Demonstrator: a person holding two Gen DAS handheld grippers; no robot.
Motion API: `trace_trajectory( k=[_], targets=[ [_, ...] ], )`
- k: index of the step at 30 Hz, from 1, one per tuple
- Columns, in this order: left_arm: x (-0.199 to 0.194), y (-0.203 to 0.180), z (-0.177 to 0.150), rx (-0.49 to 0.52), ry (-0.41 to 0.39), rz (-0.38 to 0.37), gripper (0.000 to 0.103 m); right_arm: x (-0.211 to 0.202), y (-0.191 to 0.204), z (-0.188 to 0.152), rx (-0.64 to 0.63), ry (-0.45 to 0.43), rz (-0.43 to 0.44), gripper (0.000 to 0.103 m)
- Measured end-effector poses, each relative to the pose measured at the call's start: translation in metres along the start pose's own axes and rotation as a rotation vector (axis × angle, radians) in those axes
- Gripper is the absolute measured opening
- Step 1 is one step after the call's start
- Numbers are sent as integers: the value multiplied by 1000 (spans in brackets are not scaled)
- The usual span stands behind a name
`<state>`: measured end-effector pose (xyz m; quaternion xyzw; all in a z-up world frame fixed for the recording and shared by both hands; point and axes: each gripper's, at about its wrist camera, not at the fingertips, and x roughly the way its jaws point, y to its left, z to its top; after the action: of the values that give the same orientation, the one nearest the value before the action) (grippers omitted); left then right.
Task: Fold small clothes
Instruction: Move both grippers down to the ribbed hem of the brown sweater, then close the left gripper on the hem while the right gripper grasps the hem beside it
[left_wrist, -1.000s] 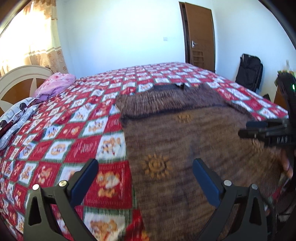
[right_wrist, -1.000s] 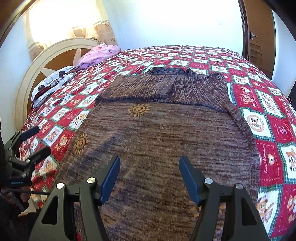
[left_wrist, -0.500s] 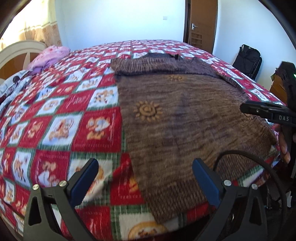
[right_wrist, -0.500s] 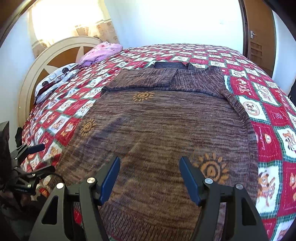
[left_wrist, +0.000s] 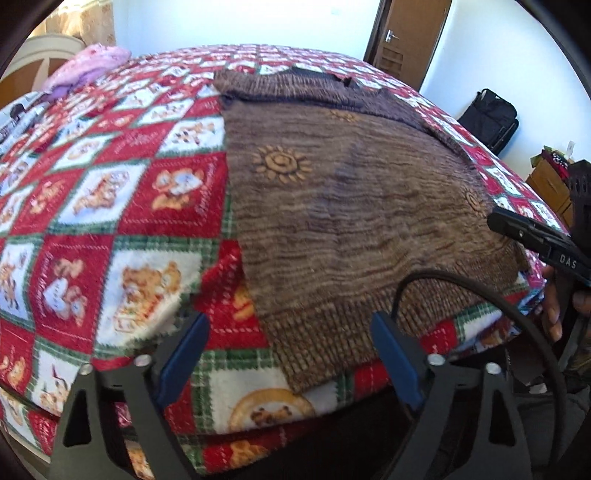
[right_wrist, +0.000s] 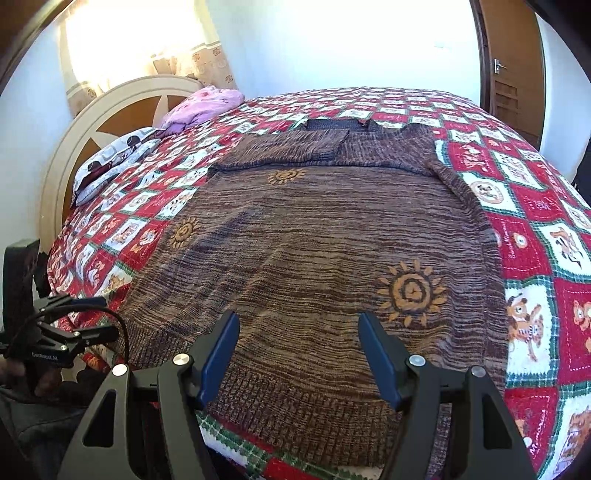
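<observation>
Left wrist view: the brown sweater (left_wrist: 354, 206) lies flat on the patchwork bedspread (left_wrist: 110, 206), sleeves folded across the chest at the far end, ribbed hem at the near edge of the bed. The left gripper (left_wrist: 288, 365) hovers just off the near edge with its fingers spread wide and nothing between them, pointing level at the hem's left corner. The right gripper (left_wrist: 535, 240) enters from the right, near the hem's other corner; from this angle its finger gap cannot be told.

Right wrist view: the right gripper (right_wrist: 299, 354) is held low over the hem, fingers wide apart and empty, aimed along the garment toward the collar. The left gripper (right_wrist: 74, 321) shows at the far left, apart from the cloth.

Judgement: sleeves are in, so the step in hand looks like taking the hem — each gripper needs to close on a bottom corner, pinching both layers, before carrying the hem toward the collar
</observation>
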<state>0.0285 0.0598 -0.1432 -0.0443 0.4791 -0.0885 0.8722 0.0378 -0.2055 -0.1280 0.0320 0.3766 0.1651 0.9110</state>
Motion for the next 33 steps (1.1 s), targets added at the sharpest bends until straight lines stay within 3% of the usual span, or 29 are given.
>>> trace_trajectory(
  k=[8,10,15,17,18,19,26,27,28,29,33],
  targets=[
    [0,-4,-3,0,19,-36,88,-8,-4,-6,13,-15,-2,68],
    [2,-5,-4,0,33,-55,81,-10,-6,-7,17,-19,-5,68],
    [4,-8,-5,7,43,-62,79,-17,-15,-11,39,-27,-25,68],
    [3,-9,-5,15,36,-72,63,-23,-23,-13,63,-35,-34,68],
    [2,-11,-5,24,35,-79,48,-25,-27,-14,74,-38,-39,68],
    [3,-13,-5,33,38,-81,43,-28,-32,-16,88,-41,-47,68],
    [3,-15,-6,45,41,-65,42,-46,-52,-29,143,-41,-86,68],
    [2,-14,-6,44,40,-64,34,-48,-54,-31,149,-37,-87,68],
    [2,-13,-6,41,41,-65,19,-51,-57,-35,158,-30,-87,68],
    [2,-12,-6,37,43,-70,15,-53,-59,-37,166,-26,-84,68],
    [0,-9,-5,25,28,-74,12,-63,-72,-52,213,-5,-81,68]
  ],
)
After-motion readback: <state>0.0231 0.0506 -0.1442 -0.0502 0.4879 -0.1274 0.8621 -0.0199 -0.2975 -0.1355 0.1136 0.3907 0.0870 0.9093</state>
